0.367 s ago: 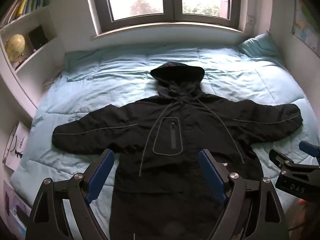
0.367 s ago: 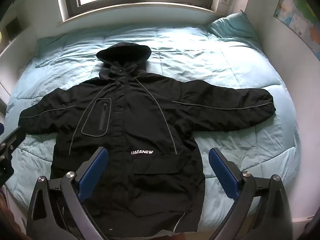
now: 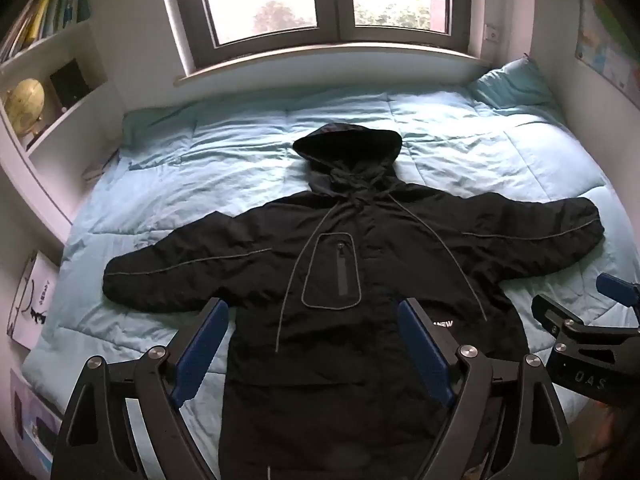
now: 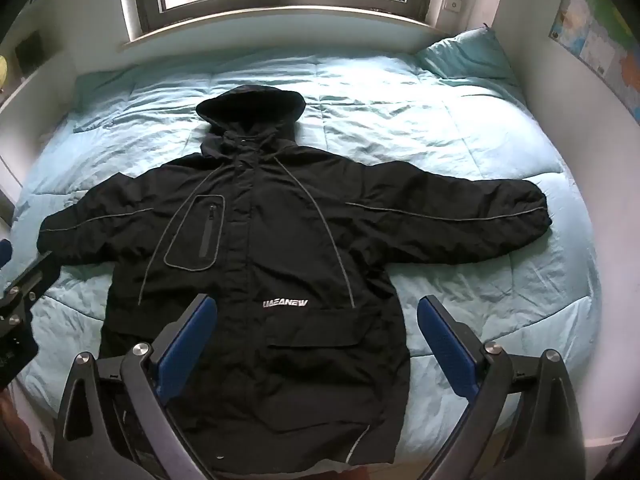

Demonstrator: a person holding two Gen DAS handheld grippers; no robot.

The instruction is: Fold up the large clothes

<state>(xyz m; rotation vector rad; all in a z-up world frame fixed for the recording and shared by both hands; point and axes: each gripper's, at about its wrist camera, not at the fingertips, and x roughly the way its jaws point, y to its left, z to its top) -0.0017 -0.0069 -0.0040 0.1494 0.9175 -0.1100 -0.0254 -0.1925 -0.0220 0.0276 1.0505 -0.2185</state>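
Observation:
A large black hooded jacket point(image 3: 352, 264) lies flat, front up, on a light blue bed, both sleeves spread wide and the hood toward the window; it also shows in the right wrist view point(image 4: 272, 248). My left gripper point(image 3: 314, 320) is open and empty, held above the jacket's lower left part. My right gripper point(image 4: 318, 316) is open and empty, above the jacket's lower right side near the hem pocket. The right gripper also shows at the right edge of the left wrist view point(image 3: 580, 320). The left gripper shows at the left edge of the right wrist view point(image 4: 20, 292).
The blue quilt point(image 4: 440, 128) covers the bed. A blue pillow point(image 4: 464, 56) lies at the far right corner. A window point(image 3: 332, 4) is behind the bed. White shelves with a globe point(image 3: 24, 100) stand on the left. A map point(image 4: 600, 36) hangs on the right wall.
Both views have shifted only slightly; the jacket has not moved and both grippers stay open.

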